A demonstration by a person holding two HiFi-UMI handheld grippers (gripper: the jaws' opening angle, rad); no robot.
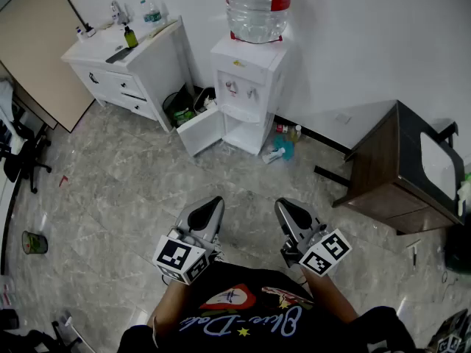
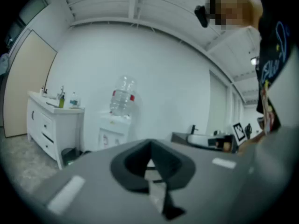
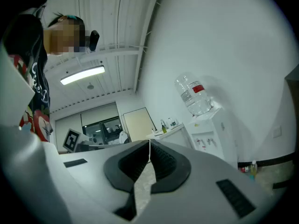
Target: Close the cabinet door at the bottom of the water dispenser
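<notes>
Both pairs of jaws are pressed together at the tips and hold nothing, as each gripper's own view shows: the dark pads meet along a thin seam. In the head view the left gripper (image 1: 214, 200) and the right gripper (image 1: 282, 204) are held side by side low in the frame, close to the person's dark printed shirt (image 1: 250, 318), pointing forward over the grey marbled floor (image 1: 125, 197). They are well apart from the water dispenser (image 1: 249, 87), which stands against the white wall (image 1: 368, 43) at the far side of the room with a clear bottle (image 1: 257, 6) upside down on top. The cabinet door (image 1: 201, 132) at its base stands open, swung out to the dispenser's left, leaving the bottom compartment exposed. Between that door and a white drawer cabinet (image 1: 136, 72) sits a dark waste bin (image 1: 179, 109). A few small bottles (image 1: 284, 147) lie on the floor just to the right of the dispenser, and farther right a dark wooden table (image 1: 386, 171) stands near the wall.
</notes>
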